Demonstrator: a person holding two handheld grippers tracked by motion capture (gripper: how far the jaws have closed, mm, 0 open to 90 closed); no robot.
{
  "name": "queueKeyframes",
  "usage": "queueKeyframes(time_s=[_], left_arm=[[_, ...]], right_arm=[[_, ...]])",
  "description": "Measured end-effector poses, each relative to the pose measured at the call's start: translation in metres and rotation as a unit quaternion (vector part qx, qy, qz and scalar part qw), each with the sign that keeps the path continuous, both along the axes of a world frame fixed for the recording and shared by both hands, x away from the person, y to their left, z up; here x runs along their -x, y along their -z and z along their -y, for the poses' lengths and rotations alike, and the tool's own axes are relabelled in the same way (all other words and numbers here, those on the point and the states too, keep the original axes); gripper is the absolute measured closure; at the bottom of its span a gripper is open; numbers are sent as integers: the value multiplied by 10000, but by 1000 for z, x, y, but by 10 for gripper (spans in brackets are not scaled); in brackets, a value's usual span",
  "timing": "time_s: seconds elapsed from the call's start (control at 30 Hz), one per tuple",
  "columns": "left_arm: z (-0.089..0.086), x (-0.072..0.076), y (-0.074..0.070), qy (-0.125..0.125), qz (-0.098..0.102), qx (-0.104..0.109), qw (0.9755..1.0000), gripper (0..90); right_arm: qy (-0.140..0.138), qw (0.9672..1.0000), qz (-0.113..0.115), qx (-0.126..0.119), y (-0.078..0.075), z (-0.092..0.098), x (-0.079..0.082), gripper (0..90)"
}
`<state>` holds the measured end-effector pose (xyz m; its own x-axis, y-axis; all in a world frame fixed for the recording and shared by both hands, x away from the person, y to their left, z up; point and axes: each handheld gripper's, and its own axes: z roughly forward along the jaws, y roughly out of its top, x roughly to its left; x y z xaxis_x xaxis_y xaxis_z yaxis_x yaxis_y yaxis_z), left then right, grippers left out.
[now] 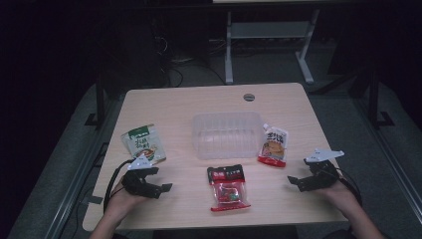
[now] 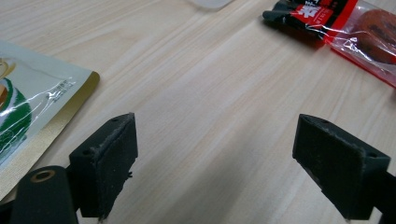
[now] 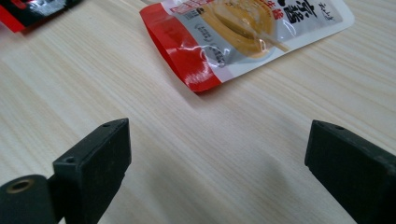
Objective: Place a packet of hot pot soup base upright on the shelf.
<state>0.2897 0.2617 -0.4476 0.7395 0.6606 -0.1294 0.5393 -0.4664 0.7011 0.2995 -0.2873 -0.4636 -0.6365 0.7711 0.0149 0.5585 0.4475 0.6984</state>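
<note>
Three food packets lie on the table (image 1: 169, 104) around one clear plastic tub (image 1: 227, 134), which looks empty, though the dim light makes that hard to confirm. The green packet (image 1: 144, 144) sits just beyond the left gripper (image 1: 158, 181). The red packet (image 1: 228, 187) lies between both grippers, and the spouted pouch (image 1: 273, 146) is ahead of the right gripper (image 1: 297, 175). Both grippers rest with jaws wide apart, holding nothing.

Clear tub (image 1: 227, 148), empty, upright, at mid-table (image 1: 169, 104); light wood-grain top. Red pack (image 1: 228, 188) lies flat near the tub, on its near side, apart from it. Grey grommet (image 1: 249, 96) just beyond the tub, by the far edge. White frame (image 1: 229, 47) and cables (image 1: 168, 62) well beyond the tub, on the dark floor.
</note>
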Motion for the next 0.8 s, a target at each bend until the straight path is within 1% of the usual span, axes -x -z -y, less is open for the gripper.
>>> queueKeyframes(time_s=[0.03, 0.07, 0.1, 0.17, 0.2, 0.27, 0.33, 0.4, 0.43, 0.47, 0.53, 0.67, 0.7, 0.77, 0.8], left_arm=[[2, 1, -1, -19, 1, 45, 10000, 148], [3, 1, -3, 19, 9, 39, 10000, 176], [5, 1, -5, 5, -17, 135, 9999, 207], [8, 1, -9, 67, -23, 155, 9999, 263], [10, 2, -11, 70, -79, 219, 9997, 308], [16, 3, -13, 112, -99, 278, 9995, 387], [22, 4, -16, 169, -94, 295, 9994, 478], [30, 4, -19, 260, -118, 282, 9992, 571], [33, 4, -20, 322, -134, 274, 9990, 604], [37, 4, -20, 367, -141, 313, 9987, 640], [43, 4, -21, 445, -167, 325, 9983, 710], [55, 4, -24, 628, -244, 349, 9971, 859], [58, 3, -24, 680, -256, 360, 9967, 889], [64, 3, -25, 748, -285, 344, 9962, 897], [67, 3, -25, 800, -261, 321, 9959, 897]], right_arm=[[7, 10000, -10, -7, 0, 0, 1, 66], [-7, 10000, -11, -1, -1, -1, 2, 66], [-18, 10000, -25, 17, -1, -1, 3, 66], [-38, 10000, -9, 34, -1, -1, 3, 66], [-23, 10000, -24, 15, -1, -1, 4, 66], [-30, 10000, -3, -10, -2, -1, 4, 66], [13, 10000, -31, -55, -4, -2, 4, 66], [-29, 10000, 2, -55, -4, -2, 3, 67], [-36, 10000, -1, -73, -5, -2, 3, 67], [-24, 10000, -23, -90, -5, -3, 4, 67], [-56, 9999, 11, -93, -5, -3, 3, 67], [-38, 9999, -31, -97, -5, -3, 4, 68], [-6, 9999, -56, -120, -5, -3, 4, 68], [-13, 9999, -46, -127, -5, -2, 5, 69], [-9, 9999, -56, -126, -5, -2, 5, 69]])
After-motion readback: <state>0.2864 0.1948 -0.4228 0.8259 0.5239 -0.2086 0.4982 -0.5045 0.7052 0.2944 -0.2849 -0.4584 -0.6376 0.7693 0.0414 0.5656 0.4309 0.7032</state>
